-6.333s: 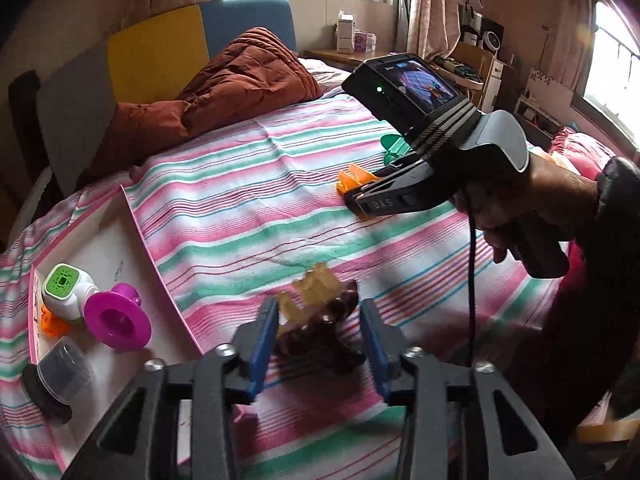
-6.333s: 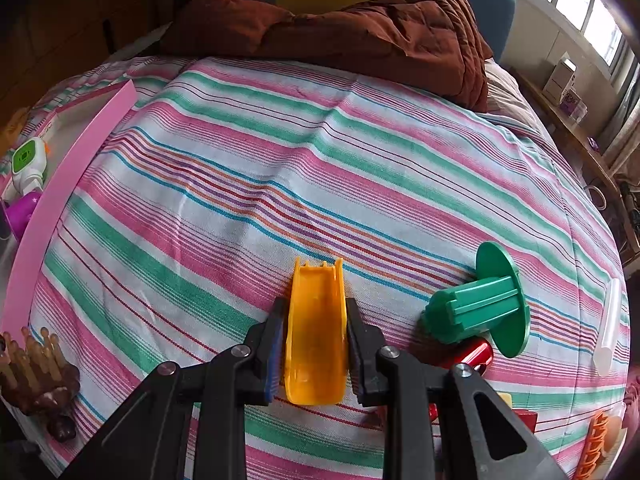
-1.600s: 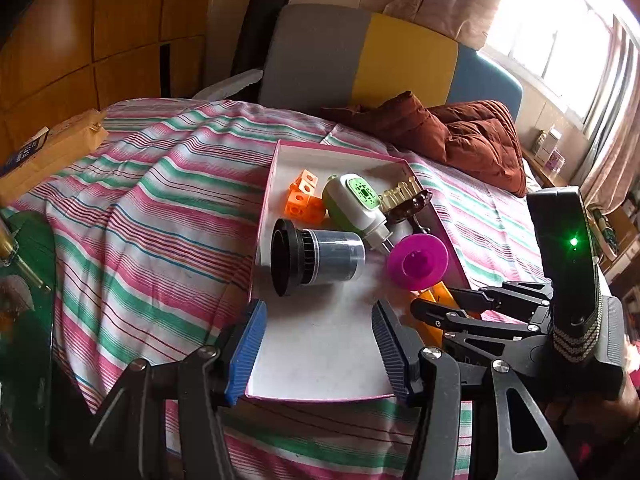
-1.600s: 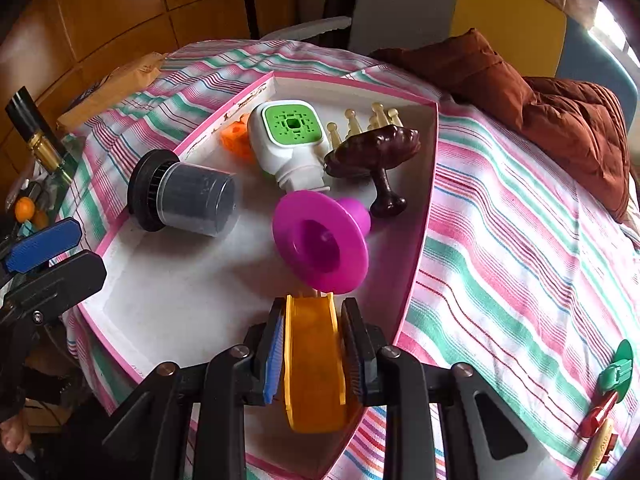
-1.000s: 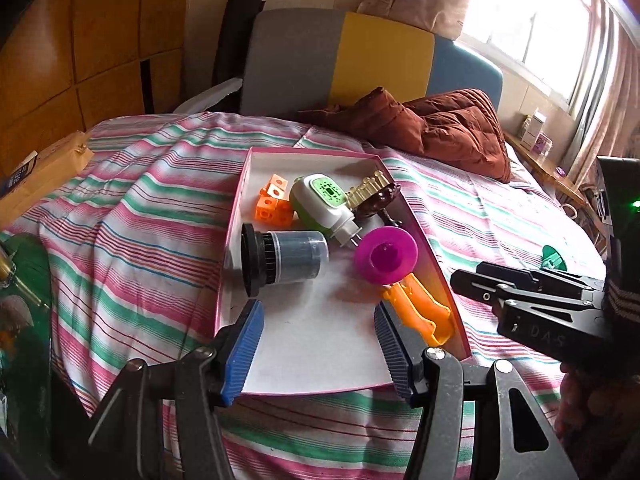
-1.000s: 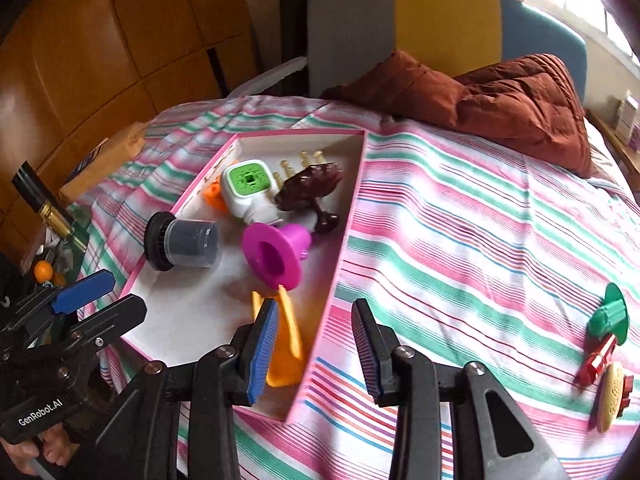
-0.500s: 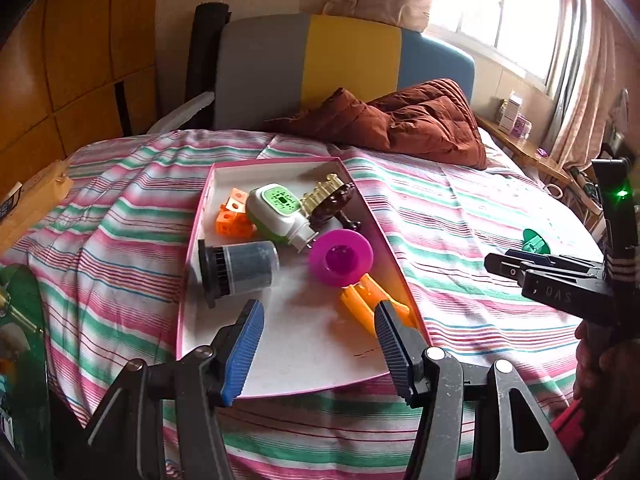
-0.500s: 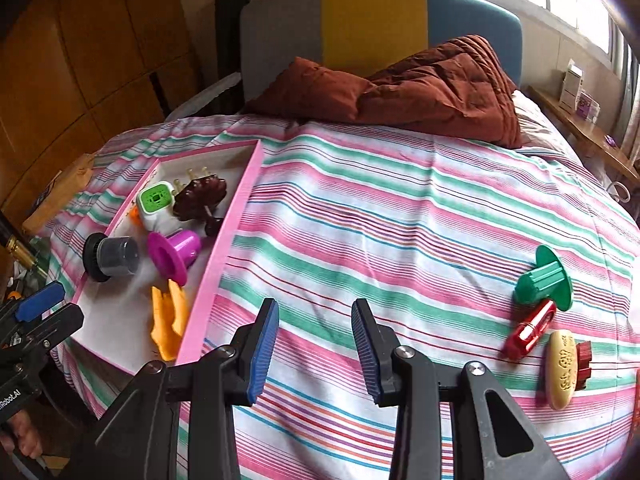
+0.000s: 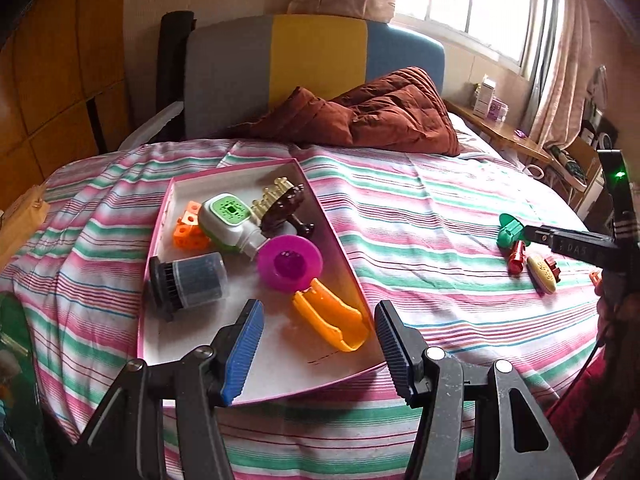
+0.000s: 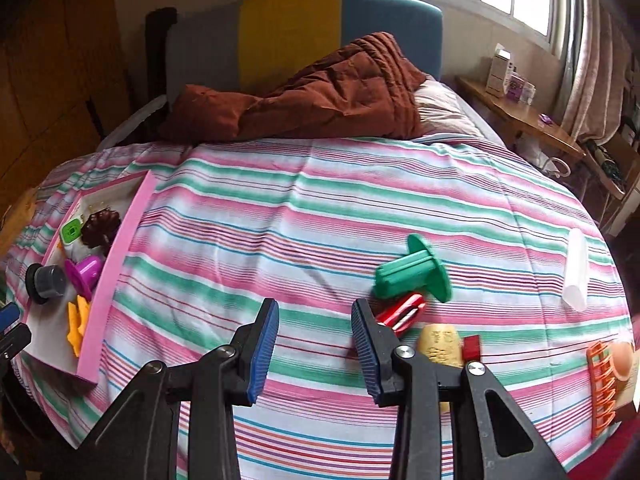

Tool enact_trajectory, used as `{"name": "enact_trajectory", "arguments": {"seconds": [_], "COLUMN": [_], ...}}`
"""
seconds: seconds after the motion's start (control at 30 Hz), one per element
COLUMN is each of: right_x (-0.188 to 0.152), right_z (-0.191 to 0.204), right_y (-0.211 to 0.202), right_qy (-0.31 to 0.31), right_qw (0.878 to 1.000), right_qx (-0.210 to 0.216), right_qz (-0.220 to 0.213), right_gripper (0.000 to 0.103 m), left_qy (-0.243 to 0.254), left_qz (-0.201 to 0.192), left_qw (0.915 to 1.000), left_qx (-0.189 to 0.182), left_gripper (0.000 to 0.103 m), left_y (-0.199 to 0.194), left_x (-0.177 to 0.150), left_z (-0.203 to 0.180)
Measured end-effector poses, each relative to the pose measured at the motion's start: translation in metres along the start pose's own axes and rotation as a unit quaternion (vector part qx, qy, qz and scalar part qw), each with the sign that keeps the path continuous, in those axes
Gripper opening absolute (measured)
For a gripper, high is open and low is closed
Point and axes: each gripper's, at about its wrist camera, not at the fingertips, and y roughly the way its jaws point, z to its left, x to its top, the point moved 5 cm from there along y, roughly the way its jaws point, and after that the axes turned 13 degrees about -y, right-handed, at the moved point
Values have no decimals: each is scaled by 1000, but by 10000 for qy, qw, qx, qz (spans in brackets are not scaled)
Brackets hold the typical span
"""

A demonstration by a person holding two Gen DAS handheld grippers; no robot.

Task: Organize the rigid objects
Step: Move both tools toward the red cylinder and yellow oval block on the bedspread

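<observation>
A pink-rimmed white tray lies on the striped bed. In it are an orange scoop, a magenta funnel, a dark capped jar, a white and green gadget, a brown comb-like toy and orange blocks. My left gripper hovers open and empty over the tray's near edge. My right gripper is open and empty above the sheet, just left of a green spool, a red piece and a yellow oval piece.
A crumpled brown quilt lies at the bed's head. A white tube and an orange rack rest near the bed's right edge. A wooden shelf stands beside the bed. A person's hand holding the right gripper shows at right.
The right gripper left the orange scoop in the tray and swung right across the bed toward the green spool and red piece. The left gripper drifted slightly, still over the tray.
</observation>
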Motion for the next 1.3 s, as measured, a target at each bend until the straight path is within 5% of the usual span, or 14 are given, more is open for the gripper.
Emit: {"name": "enact_trajectory", "arguments": {"seconds": [0.17, 0.4, 0.8, 1.3], "right_x": [-14, -42, -47, -55], "right_z": [-65, -129, -138, -147], "right_y": [-6, -15, -17, -9], "right_qy": [1000, 2889, 3263, 3605], "right_qw": [9943, 9558, 9437, 9319], "right_qx": [-361, -445, -257, -62], "right_qz": [-69, -323, -467, -380], "right_gripper": [39, 40, 41, 41], "left_qy": [178, 505, 1162, 1855], "left_qz": [63, 273, 884, 1378], "left_qw": [9997, 9978, 9855, 9575], "left_qx": [-131, -339, -860, -1729], "left_gripper": [58, 58, 58, 58], "left_y": [5, 21, 70, 119], "left_x": [-1, -10, -22, -25], "left_z": [-19, -54, -130, -236]}}
